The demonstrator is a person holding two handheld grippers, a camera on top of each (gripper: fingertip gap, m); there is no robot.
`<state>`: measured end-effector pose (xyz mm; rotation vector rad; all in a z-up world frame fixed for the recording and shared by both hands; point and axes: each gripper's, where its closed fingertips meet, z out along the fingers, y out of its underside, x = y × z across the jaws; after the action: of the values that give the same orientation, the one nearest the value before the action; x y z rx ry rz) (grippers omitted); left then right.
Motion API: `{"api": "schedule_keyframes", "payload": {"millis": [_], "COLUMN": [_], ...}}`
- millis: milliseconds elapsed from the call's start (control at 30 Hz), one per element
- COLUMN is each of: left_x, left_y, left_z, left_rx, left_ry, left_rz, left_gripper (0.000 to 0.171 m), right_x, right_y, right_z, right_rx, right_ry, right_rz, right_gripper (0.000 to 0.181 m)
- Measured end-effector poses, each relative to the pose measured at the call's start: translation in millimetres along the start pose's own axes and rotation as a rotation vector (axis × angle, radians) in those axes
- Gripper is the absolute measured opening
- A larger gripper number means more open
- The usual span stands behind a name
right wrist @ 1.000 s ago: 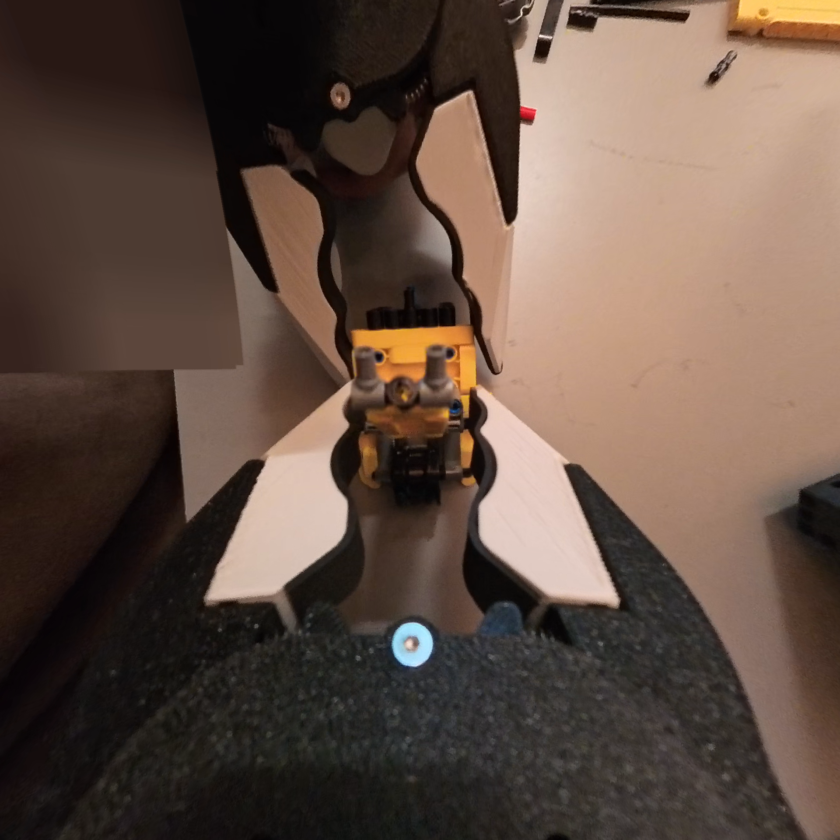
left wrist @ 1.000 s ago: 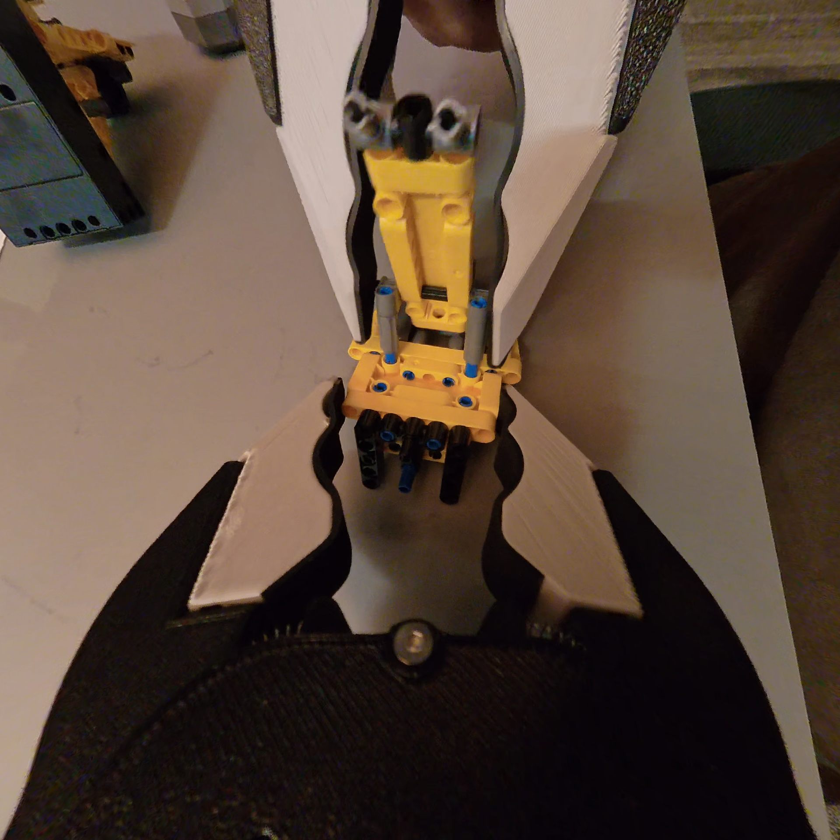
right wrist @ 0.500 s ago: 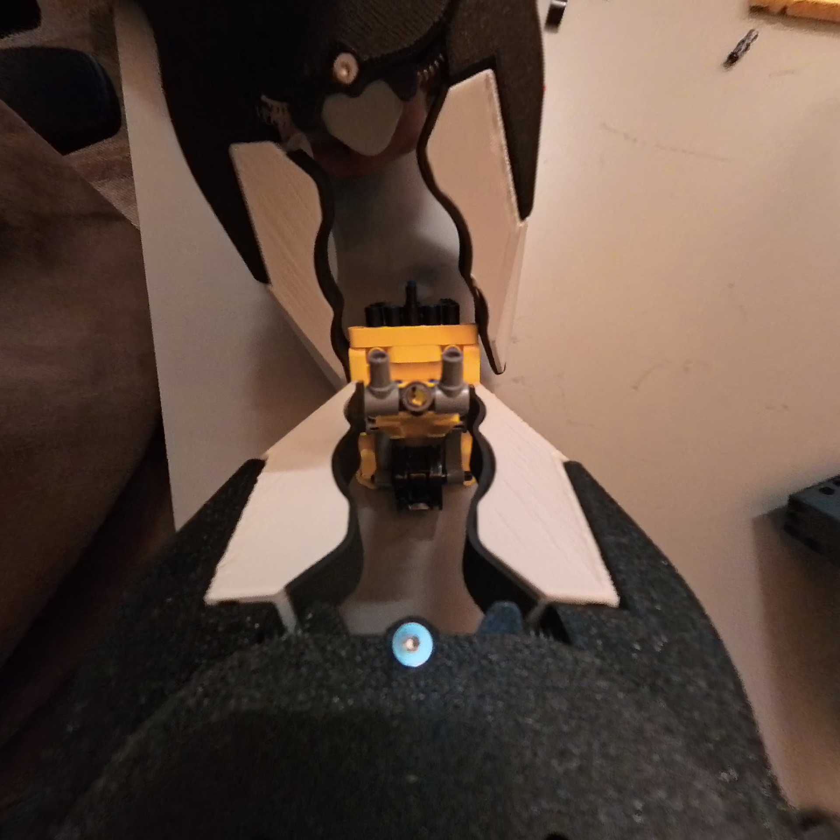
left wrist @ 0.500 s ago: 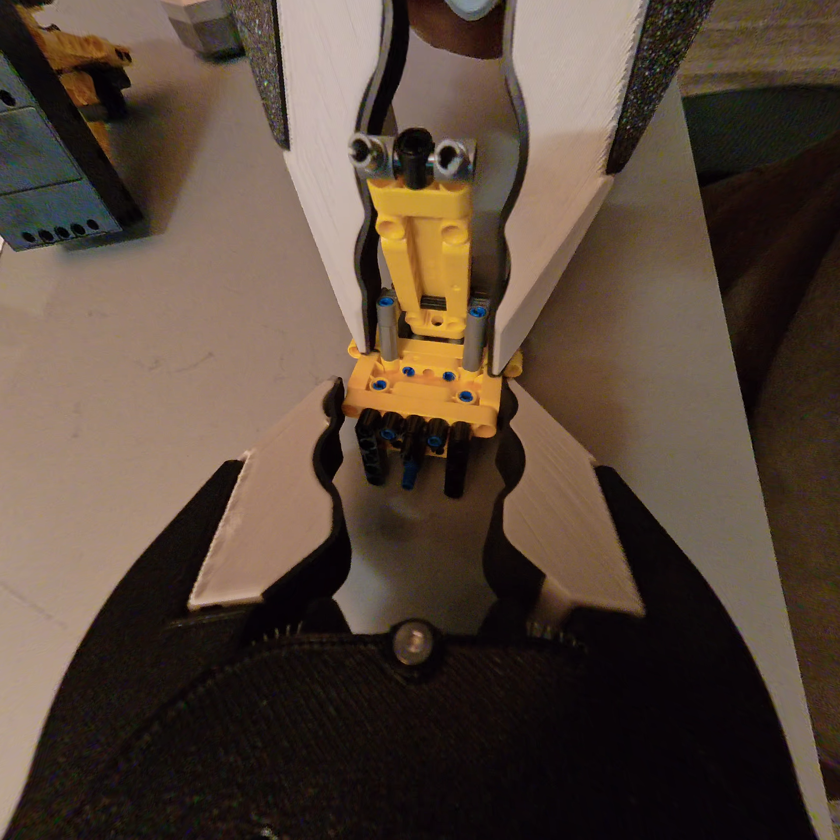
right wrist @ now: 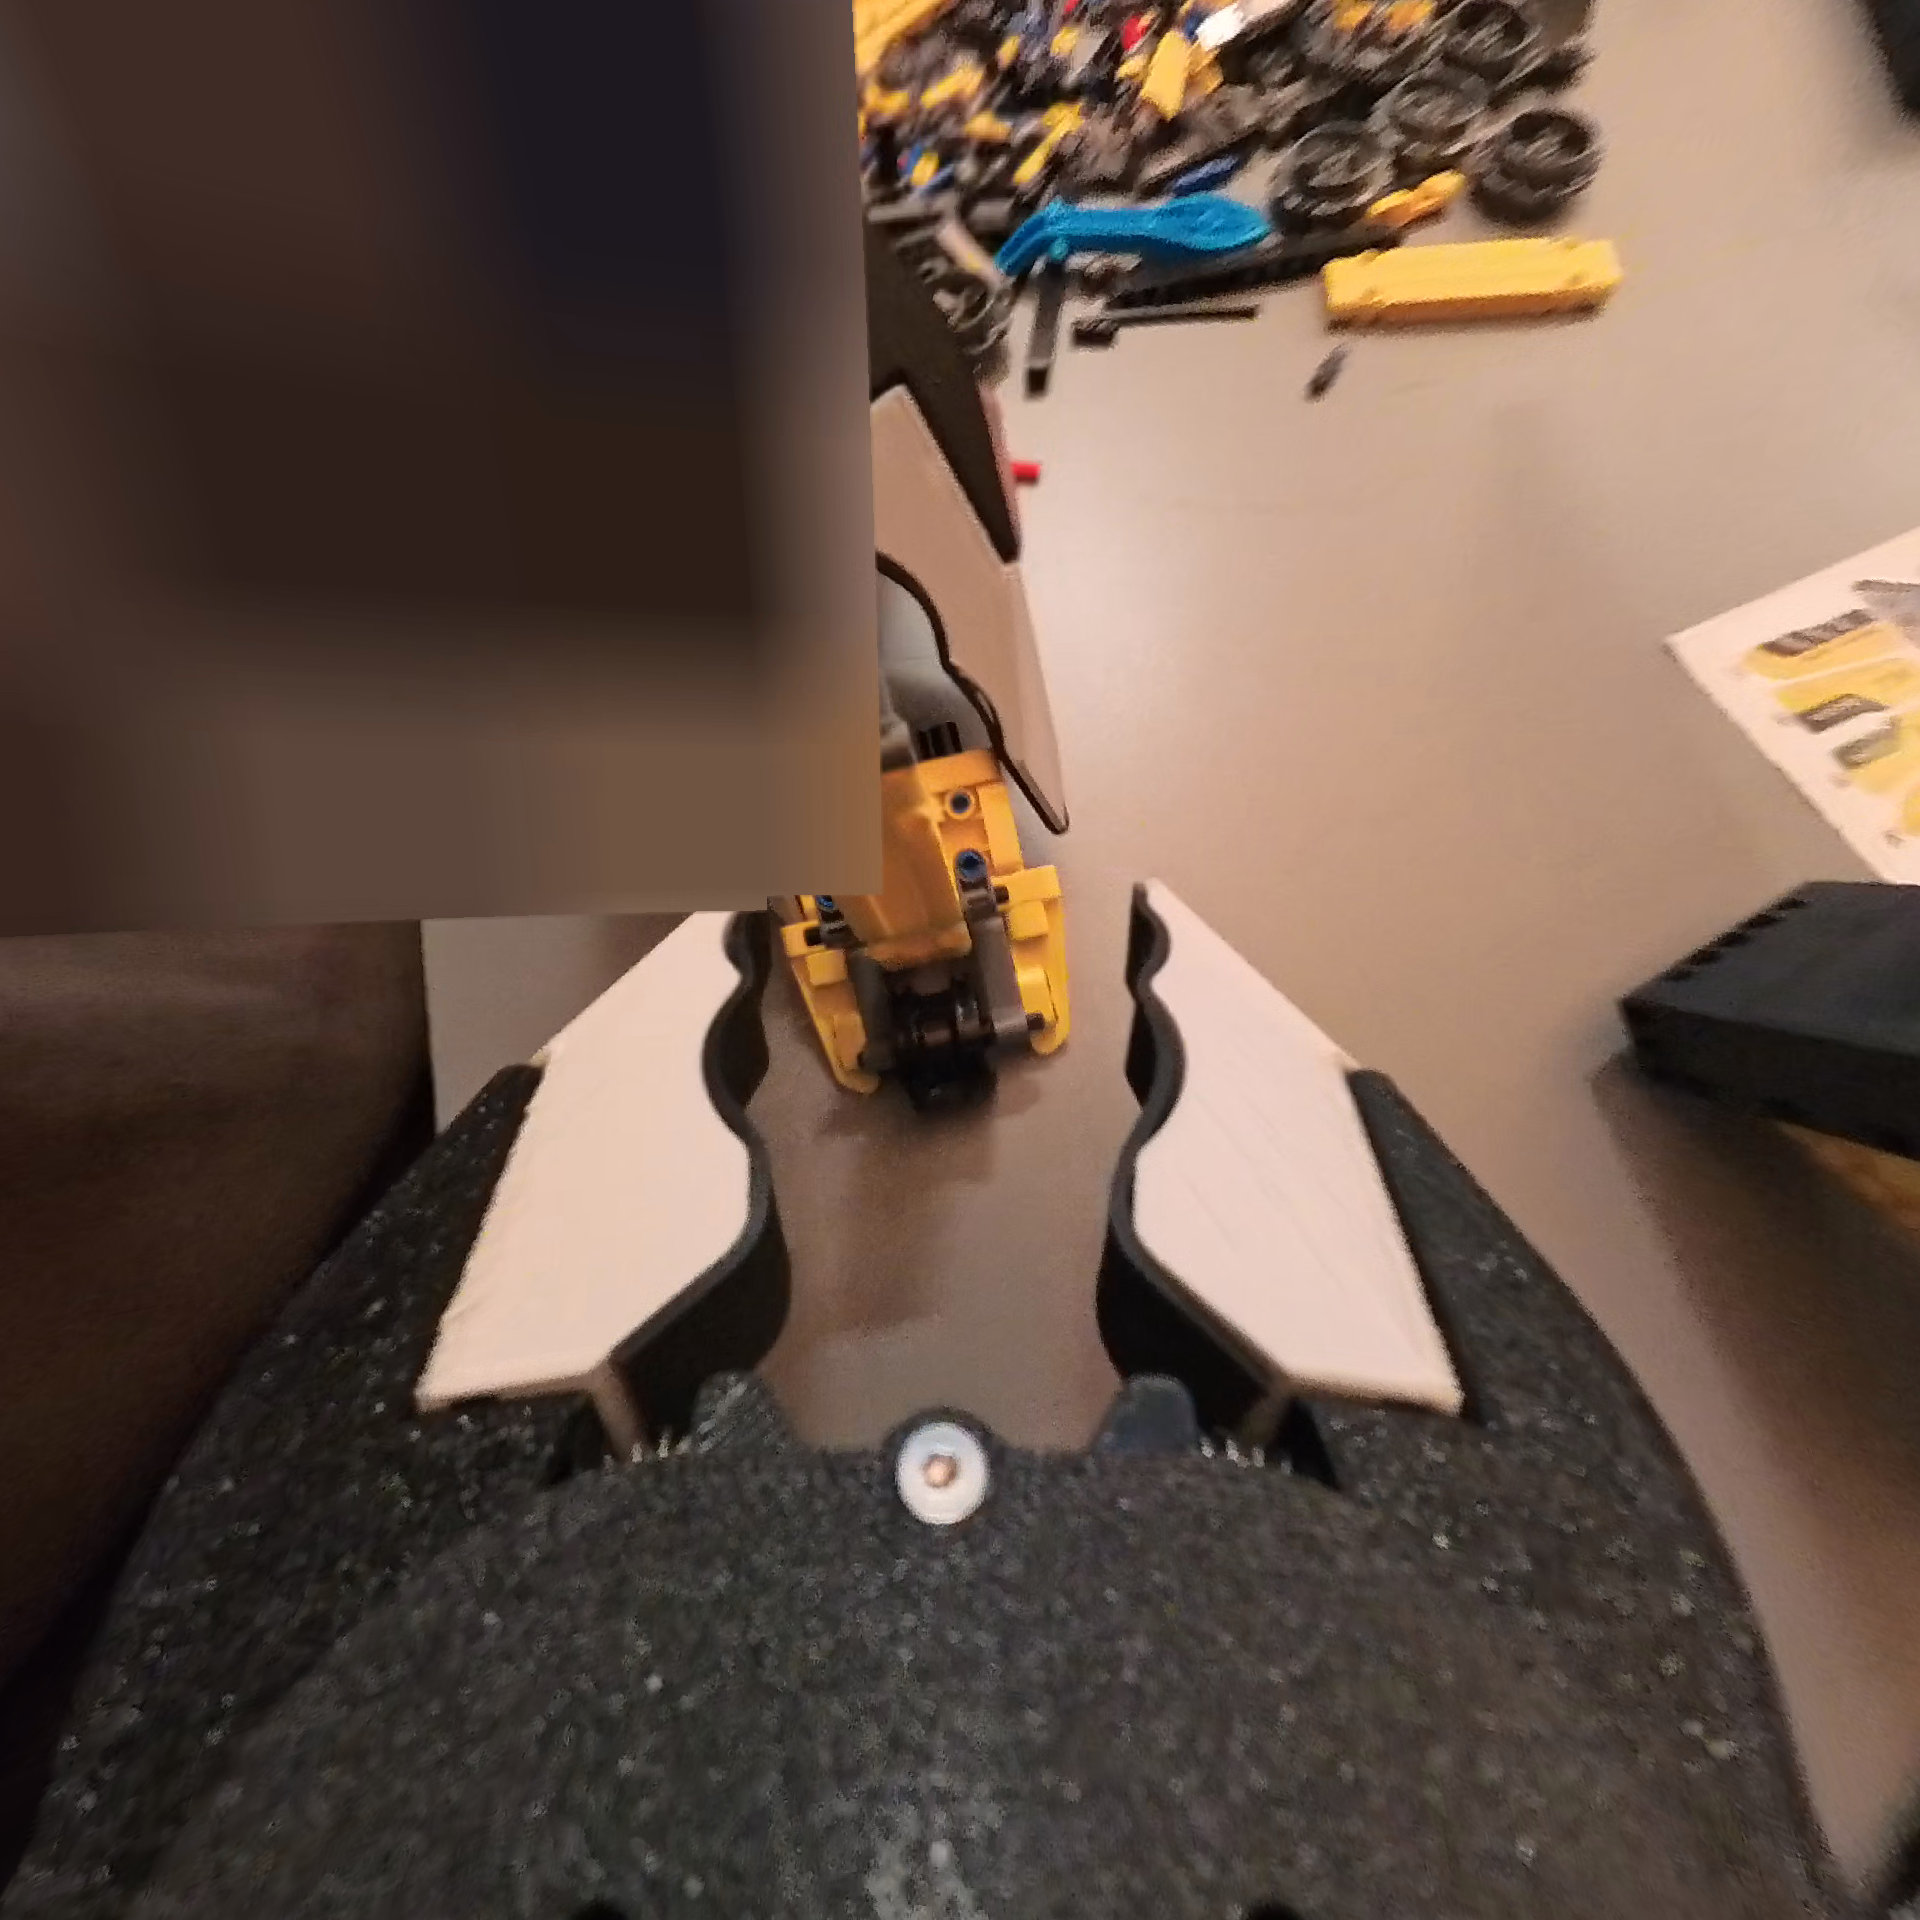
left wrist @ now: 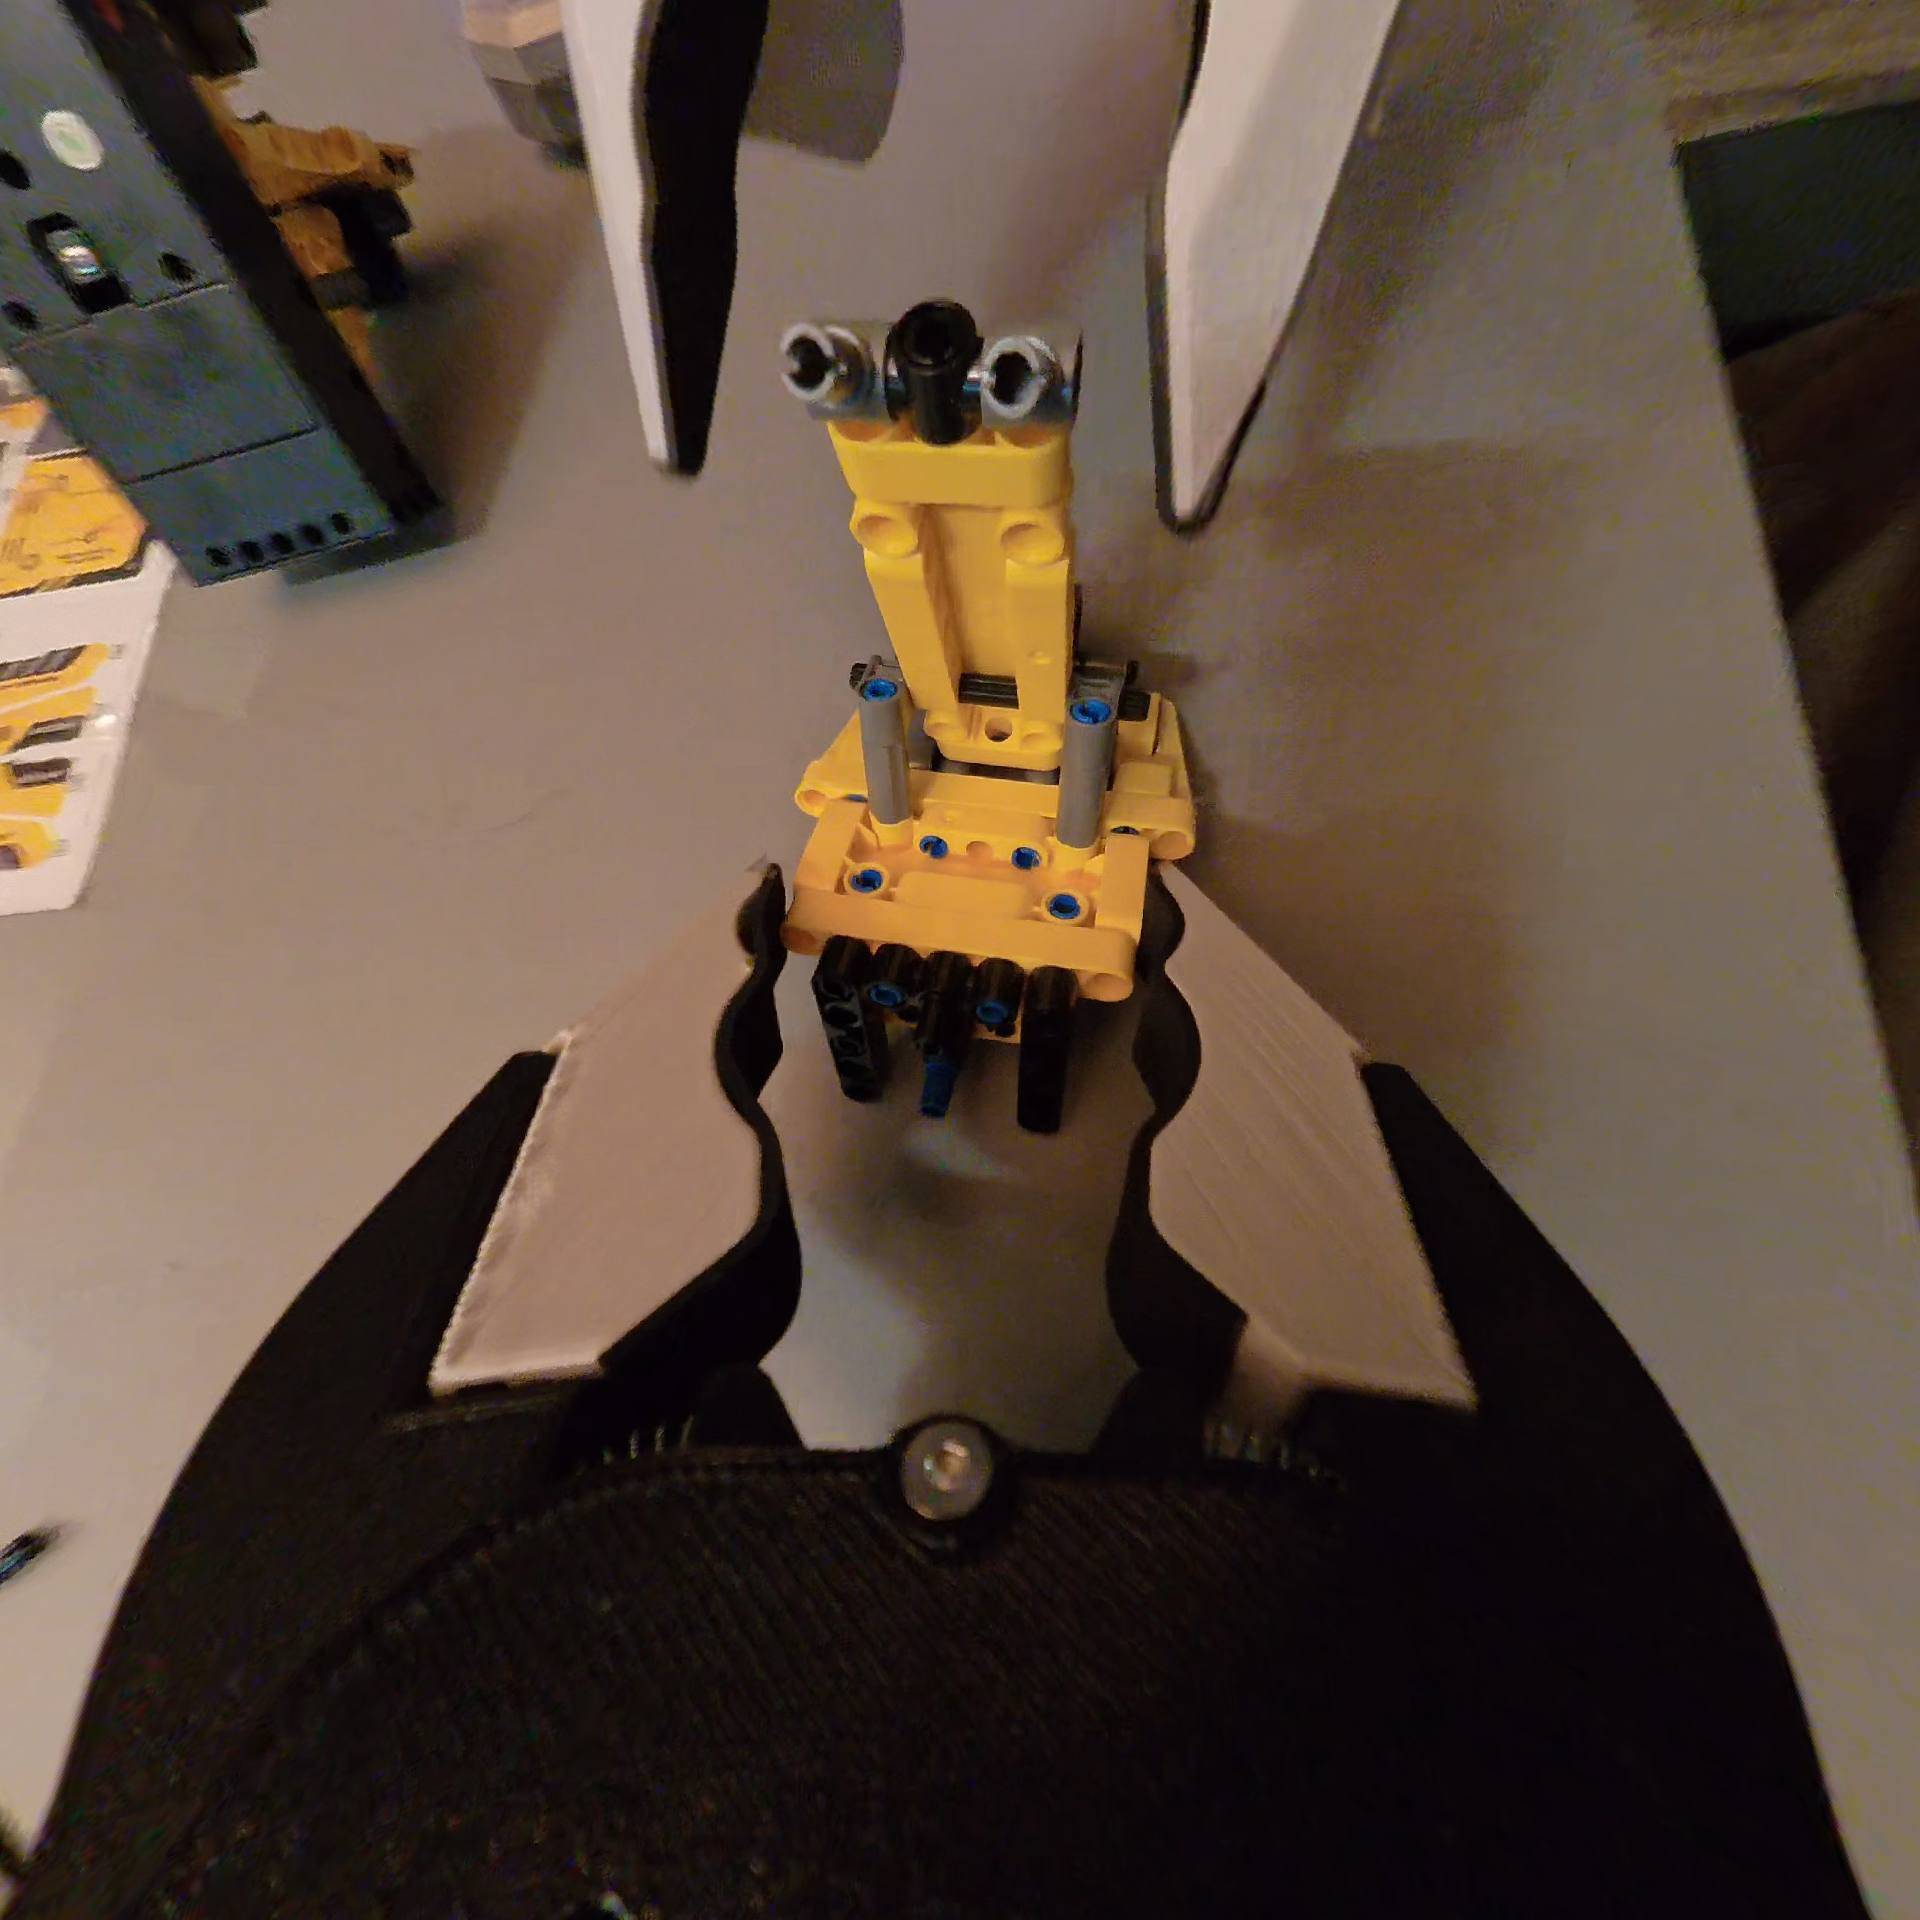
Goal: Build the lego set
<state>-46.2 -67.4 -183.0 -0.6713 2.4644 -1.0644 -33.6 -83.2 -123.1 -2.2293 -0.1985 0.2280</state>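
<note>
Your left gripper (left wrist: 961,914) has its jaws clamped on the yellow plastic brick-built assembly (left wrist: 971,665) over the pale grey surface (left wrist: 416,727); your right gripper (right wrist: 940,925) sits spread wide, holding nothing, just beside it.

Yellow plastic model (left wrist: 977,727) glossy with matt grey and black pins, left gripper (left wrist: 961,904) fingers ribbed white plastic on matt black textured body, right gripper (right wrist: 940,935) body speckled and grainy, table (left wrist: 416,727) beneath model smooth matt grey, paper booklet (right wrist: 1839,707) beside it.
</note>
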Motion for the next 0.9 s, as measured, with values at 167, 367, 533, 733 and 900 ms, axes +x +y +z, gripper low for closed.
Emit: {"api": "schedule_keyframes", "payload": {"millis": [167, 367, 533, 733, 900], "left_x": [-22, -21, -25, -42, -70], "left_y": [10, 4, -15, -33, -21], "left_z": [-7, -15, -35, -61, -68], "left_rx": [0.0, 0.05, 0.219, 0.438, 0.47], "left_ry": [-0.043, 0.007, 0.096, 0.169, 0.117], "left_rz": [-0.055, -0.116, -0.221, -0.376, -0.489], "left_gripper": [0.064, 0.081, 0.087, 0.088, 0.08], "right_x": [32, 54, 65, 61, 62], "right_y": [-9, -31, -41, -35, -30], "right_z": [-2, 8, 8, 3, 2], "right_rx": [0.093, 0.231, 0.393, 0.423, 0.411], "right_ry": [0.053, 0.059, -0.017, 0.005, 0.003], "right_rz": [0.002, -0.078, -0.048, -0.108, -0.071], "right_gripper": [0.07, 0.072, 0.068, 0.061, 0.06]}}
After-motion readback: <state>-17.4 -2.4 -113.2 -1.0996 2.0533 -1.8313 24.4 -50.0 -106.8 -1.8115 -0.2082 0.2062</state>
